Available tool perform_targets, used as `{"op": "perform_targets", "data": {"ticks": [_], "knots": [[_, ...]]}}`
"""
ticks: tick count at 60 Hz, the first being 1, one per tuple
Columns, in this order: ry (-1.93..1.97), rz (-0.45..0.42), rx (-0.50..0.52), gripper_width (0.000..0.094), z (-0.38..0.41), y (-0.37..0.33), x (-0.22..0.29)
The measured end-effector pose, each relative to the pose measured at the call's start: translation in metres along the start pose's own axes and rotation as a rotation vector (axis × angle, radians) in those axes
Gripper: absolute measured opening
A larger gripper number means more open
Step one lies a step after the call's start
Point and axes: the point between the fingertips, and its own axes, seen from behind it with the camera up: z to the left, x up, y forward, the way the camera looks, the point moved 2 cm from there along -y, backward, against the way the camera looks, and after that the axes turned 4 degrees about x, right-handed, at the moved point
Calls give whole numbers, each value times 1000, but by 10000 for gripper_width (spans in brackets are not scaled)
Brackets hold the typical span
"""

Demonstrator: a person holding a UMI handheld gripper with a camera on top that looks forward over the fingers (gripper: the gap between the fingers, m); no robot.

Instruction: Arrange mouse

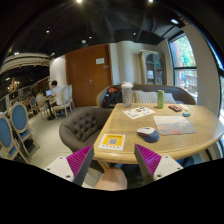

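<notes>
A wide room with a window at two o'clock and rows of chairs [14,128] at nine o'clock frames the scene, and a long wooden counter [195,140] runs from the centre out toward three o'clock. A grey padded armchair [84,124] sits at its near end, at about ten o'clock from the gripper [113,160]. On the counter lie a yellow and white card [110,142] just ahead of the fingers, papers [176,125] further toward two o'clock, and a green cup [159,98] beyond. The mouse [148,133] rests on the counter at one o'clock, ahead of the right finger and untouched. The fingers stand apart with nothing between them, so the arranging looks barely begun: reaching, gripping and placing the mouse all remain.
</notes>
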Motion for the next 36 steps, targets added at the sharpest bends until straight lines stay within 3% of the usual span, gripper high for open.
{"op": "perform_targets", "data": {"ticks": [19, 28, 36], "knots": [[-13, 54, -184, 830, -119, 56, -21], [-58, 88, -194, 825, -161, 98, -20], [-65, 132, -140, 797, -175, 142, -20]]}}
